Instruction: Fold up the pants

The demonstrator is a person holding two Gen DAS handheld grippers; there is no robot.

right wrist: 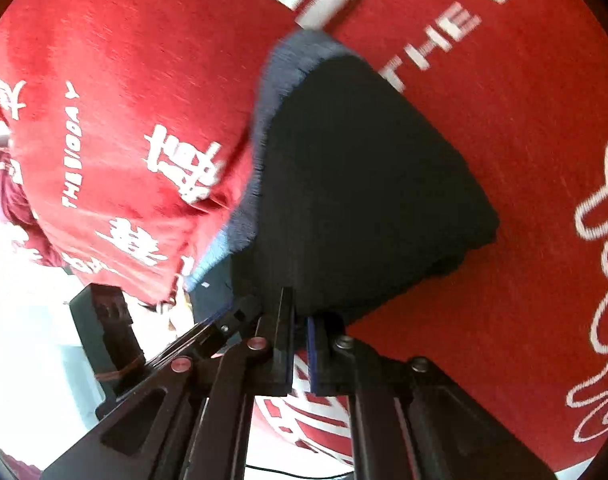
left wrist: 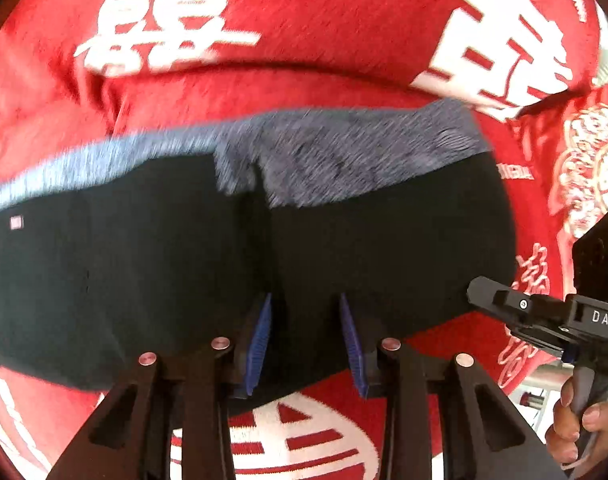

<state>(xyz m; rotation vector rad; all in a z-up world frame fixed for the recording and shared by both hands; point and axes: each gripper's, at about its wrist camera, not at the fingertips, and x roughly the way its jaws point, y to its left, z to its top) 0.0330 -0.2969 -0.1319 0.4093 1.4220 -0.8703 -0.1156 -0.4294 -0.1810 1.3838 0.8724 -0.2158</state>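
Both claws work the near edge of the black pants (left wrist: 184,264) on the red cloth (left wrist: 304,40). The left gripper (left wrist: 306,340), at 6 o'clock, stands part-open astride the hem; the right gripper (right wrist: 300,354) is clamped on the same edge. The fold seems under way: next both should lift together and carry the hem toward 12 o'clock.

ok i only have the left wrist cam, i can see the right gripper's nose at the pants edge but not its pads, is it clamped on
Observer: Yes. In the right wrist view the right gripper has its pads closed on the near edge of the black pants.
Operator: and the side of the pants past it, single layer or stacked
Observer: Stacked, it looks like. From that camera the right-hand edge shows thick layers lying on the red cloth.
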